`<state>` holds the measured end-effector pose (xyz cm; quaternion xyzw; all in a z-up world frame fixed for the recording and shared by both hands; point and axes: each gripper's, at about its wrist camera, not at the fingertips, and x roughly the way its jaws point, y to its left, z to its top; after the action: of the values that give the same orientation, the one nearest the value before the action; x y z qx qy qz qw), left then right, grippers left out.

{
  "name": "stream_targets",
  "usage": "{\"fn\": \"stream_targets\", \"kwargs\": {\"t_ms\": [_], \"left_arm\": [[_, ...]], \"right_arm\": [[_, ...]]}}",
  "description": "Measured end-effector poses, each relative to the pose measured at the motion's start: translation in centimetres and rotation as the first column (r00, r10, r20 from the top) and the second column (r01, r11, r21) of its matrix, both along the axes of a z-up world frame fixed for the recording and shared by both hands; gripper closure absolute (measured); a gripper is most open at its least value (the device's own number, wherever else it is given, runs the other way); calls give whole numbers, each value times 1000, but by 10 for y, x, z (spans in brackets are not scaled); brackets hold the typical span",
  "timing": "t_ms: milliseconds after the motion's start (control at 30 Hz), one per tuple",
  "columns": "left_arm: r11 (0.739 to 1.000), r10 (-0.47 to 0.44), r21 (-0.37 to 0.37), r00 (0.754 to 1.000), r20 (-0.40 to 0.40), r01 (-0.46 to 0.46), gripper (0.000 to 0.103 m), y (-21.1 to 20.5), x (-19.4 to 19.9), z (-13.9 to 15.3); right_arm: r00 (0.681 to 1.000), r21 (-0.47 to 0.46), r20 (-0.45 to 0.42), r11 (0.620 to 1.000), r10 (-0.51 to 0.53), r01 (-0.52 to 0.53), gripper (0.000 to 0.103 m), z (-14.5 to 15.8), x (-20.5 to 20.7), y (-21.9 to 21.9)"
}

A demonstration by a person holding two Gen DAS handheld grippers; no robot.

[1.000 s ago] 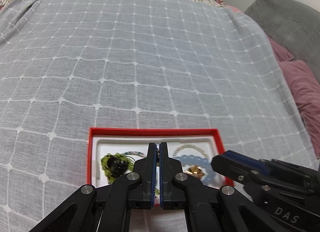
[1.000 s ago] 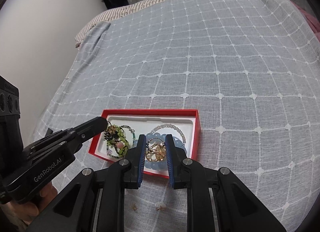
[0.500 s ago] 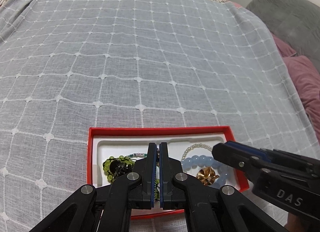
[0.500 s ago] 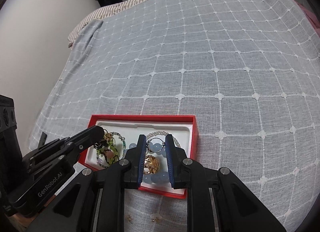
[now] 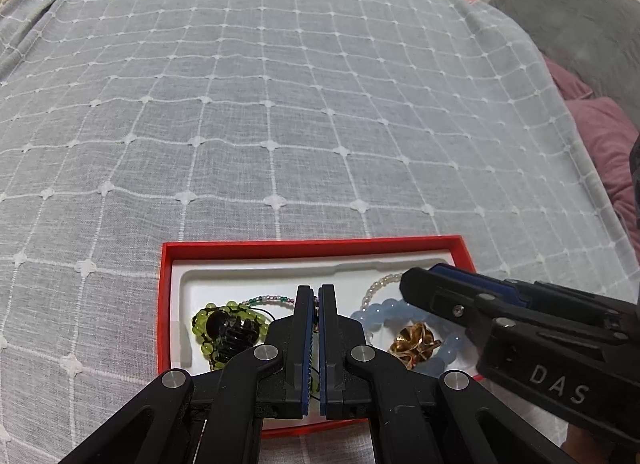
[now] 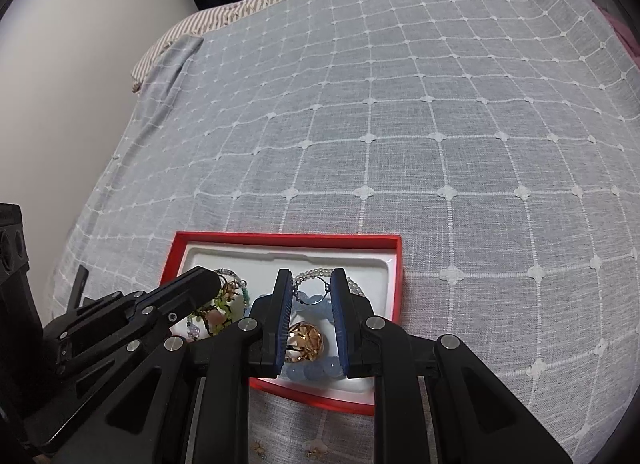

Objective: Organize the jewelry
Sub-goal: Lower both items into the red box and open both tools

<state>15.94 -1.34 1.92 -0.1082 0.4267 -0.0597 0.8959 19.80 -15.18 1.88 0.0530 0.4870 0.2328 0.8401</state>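
Red tray, lower centre: now nearer. Right gripper slightly apart, lowered over gold ornament, unclamped. Left gripper together, empty; pickup pending.

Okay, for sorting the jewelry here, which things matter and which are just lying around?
Job: red box, green bead bracelet, blue bead bracelet, gold ornament, pearl strand.
Lying about: grey checked bedspread, pink pillow, grey cushion.

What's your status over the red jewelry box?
Left gripper shut, empty, over the red cardboard jewelry box. Right gripper part open above the gold flower brooch, holding nothing. Pale blue bead bracelet encircles the brooch.
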Motion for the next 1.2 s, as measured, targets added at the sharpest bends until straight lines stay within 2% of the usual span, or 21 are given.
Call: {"fn": "stream_targets", "kwargs": {"t_ms": [233, 667, 800, 1033, 1200], "left_arm": [[999, 14, -49, 1000, -18, -15, 103, 10, 2, -3], [998, 15, -68, 1000, -1, -15, 100, 14, -2, 3], [998, 16, -65, 1000, 15, -15, 95, 14, -9, 8], [998, 34, -58, 999, 42, -31, 94, 15, -20, 17], [1000, 18, -16, 999, 41, -17, 94, 11, -27, 15]], "right_arm": [[1000, -5, 9, 1000, -11, 11, 82, 0, 1, 1], [999, -18, 21, 999, -28, 28, 82, 3, 1, -4], [999, -14, 14, 999, -35, 35, 82, 2, 1, -7], [999, -8, 37, 999, -35, 36, 82, 11, -6, -7], [999, -3, 39, 1000, -28, 28, 81, 16, -12, -6]]}}
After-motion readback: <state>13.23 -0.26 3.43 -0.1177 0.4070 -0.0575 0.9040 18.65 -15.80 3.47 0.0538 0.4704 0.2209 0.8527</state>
